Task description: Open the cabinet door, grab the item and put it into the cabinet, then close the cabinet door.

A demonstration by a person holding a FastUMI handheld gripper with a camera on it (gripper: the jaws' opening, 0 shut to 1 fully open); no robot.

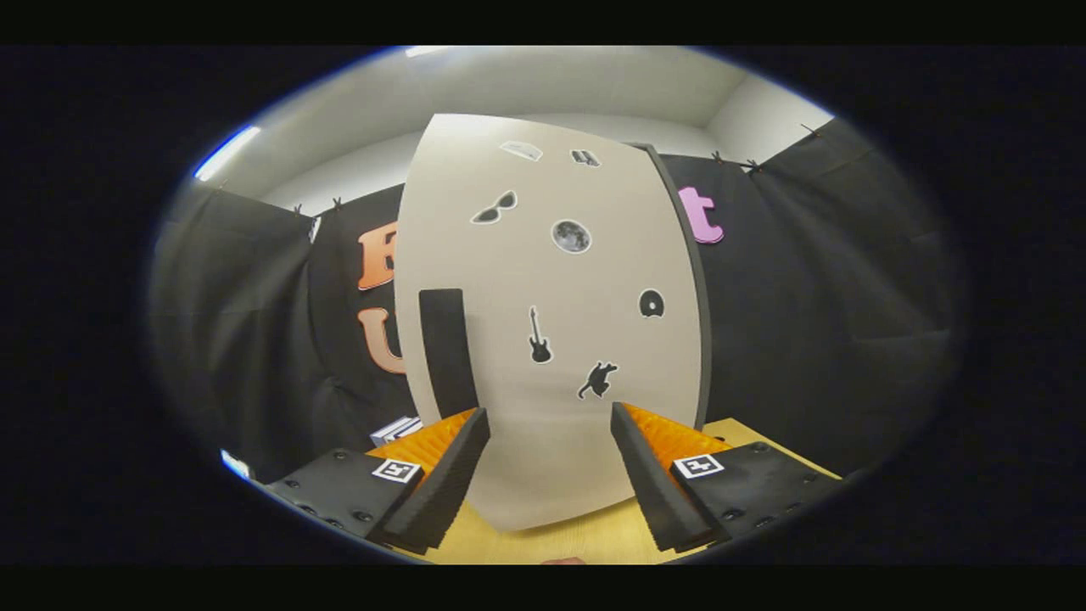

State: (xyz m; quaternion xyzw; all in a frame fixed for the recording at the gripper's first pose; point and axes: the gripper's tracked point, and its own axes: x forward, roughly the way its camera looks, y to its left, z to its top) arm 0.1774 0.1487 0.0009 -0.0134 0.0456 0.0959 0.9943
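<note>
Facing the cabinet door (551,339) head-on, the tool (550,475) has its two fingers spread wide apart with nothing between them, and the door's pale panel shows through the gap. The door appears shut, so the cabinet's inside is hidden. A dark upright handle (448,352) sits on the door's left part, just above the left fingertip (458,462); whether they touch cannot be told. Small dark stickers (571,236) dot the door, too small to read with certainty. Left of the door, low down behind the left finger, a white boxy item (394,430) peeks out, mostly covered. The door's foot meets the yellowish worktop (577,536), whose far parts are cut off.
</note>
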